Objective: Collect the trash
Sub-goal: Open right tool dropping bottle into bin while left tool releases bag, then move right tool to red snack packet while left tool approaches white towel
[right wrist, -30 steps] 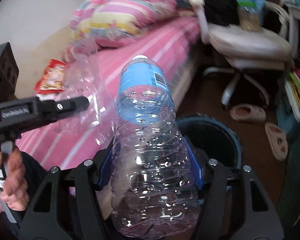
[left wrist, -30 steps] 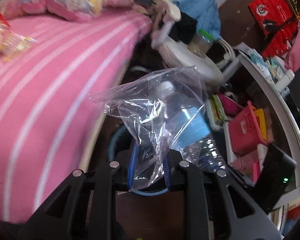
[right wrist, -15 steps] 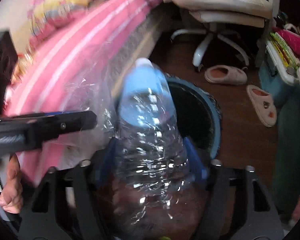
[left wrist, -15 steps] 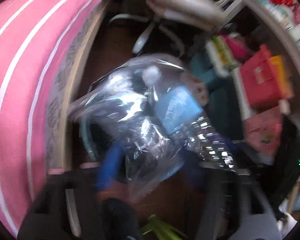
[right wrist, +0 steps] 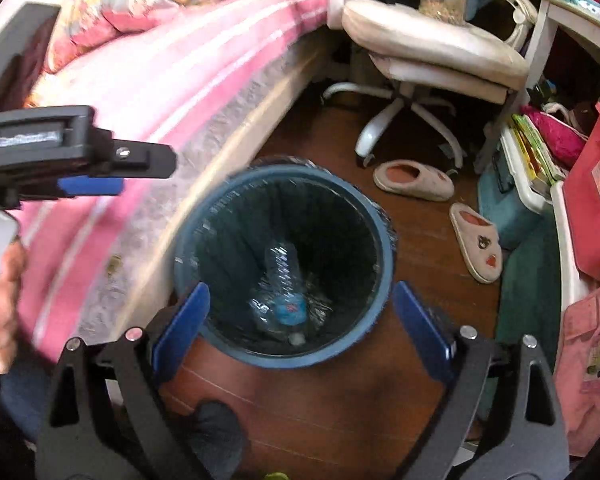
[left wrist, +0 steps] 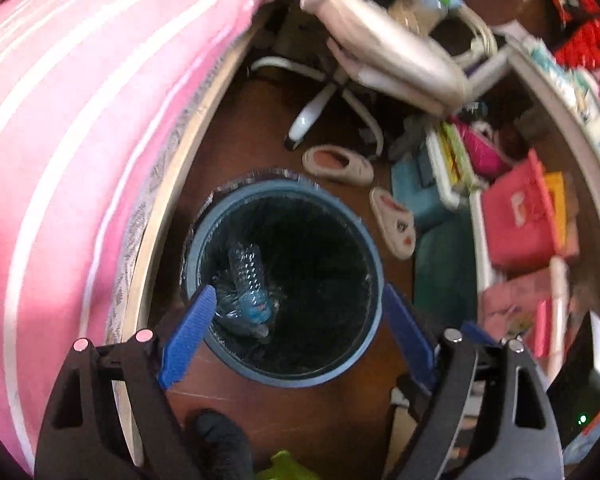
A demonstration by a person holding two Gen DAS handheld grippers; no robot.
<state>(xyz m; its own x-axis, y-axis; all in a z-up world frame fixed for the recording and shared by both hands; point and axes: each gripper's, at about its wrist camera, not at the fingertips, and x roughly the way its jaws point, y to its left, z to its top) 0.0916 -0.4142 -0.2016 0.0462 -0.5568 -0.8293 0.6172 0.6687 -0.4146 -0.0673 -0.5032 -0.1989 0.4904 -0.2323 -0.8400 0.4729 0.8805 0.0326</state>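
A round blue trash bin [left wrist: 364,236] [right wrist: 386,240] with a dark liner stands on the wooden floor beside the bed. A clear plastic bottle with a blue label [left wrist: 248,280] [right wrist: 284,288] lies at its bottom, with crumpled clear plastic around it. My left gripper [left wrist: 296,312] is open and empty, held above the bin's near rim. My right gripper [right wrist: 300,308] is open and empty too, above the bin. The left gripper also shows from the side at the left of the right wrist view [right wrist: 88,172].
A pink striped bed [left wrist: 80,120] [right wrist: 172,72] runs along the left. A white swivel chair [left wrist: 388,60] [right wrist: 432,48] stands behind the bin. Two slippers [left wrist: 392,220] [right wrist: 476,248] lie on the floor. Shelves with red boxes and books [left wrist: 516,216] fill the right.
Both grippers tilted down over the bin and opened. The plastic bag left my left gripper and the bottle left my right gripper; both now lie inside the bin.
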